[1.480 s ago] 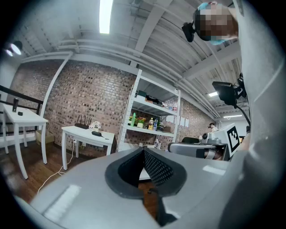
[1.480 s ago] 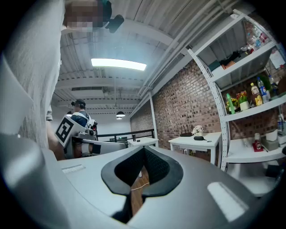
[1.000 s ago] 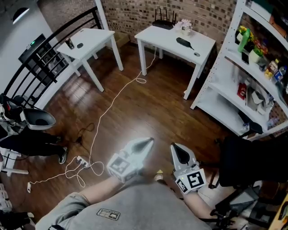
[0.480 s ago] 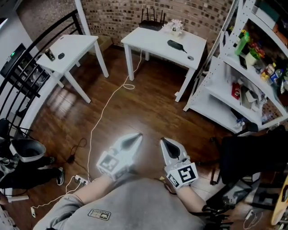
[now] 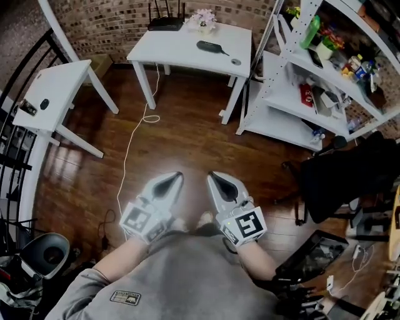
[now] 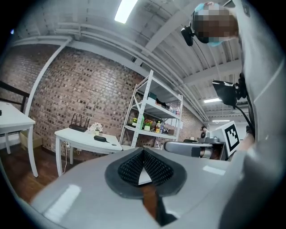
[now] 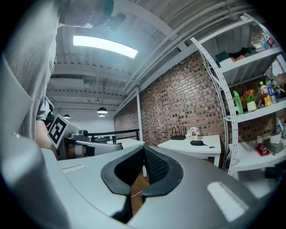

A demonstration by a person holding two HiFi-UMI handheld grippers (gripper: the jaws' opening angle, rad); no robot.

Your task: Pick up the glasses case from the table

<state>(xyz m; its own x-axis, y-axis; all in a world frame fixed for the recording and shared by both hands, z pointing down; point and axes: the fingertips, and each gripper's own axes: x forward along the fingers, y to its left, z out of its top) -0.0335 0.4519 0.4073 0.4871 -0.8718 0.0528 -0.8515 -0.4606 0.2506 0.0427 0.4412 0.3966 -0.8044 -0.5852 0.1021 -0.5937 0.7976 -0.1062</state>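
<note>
Glossy wood floor (image 5: 187,144), brick wall (image 5: 119,25); far white tabletop (image 5: 178,55) bears oblong black glasses case (image 5: 207,45). Near, left tool (image 5: 175,176) and right tool (image 5: 212,176) pressed together, empty.

Take the table (image 5: 178,51) ahead of you as the anchor. The case (image 5: 208,45) is on it, right of middle, with the router (image 5: 165,24) and flowers (image 5: 203,17) along its back edge. The shelf (image 5: 284,94) stands just right of it, and the side table (image 5: 59,87) is well off to its left. A cable (image 5: 132,147) trails over the floor (image 5: 187,131) in front of it. Your left gripper (image 5: 176,175) and right gripper (image 5: 212,175) are side by side, well in front.
</note>
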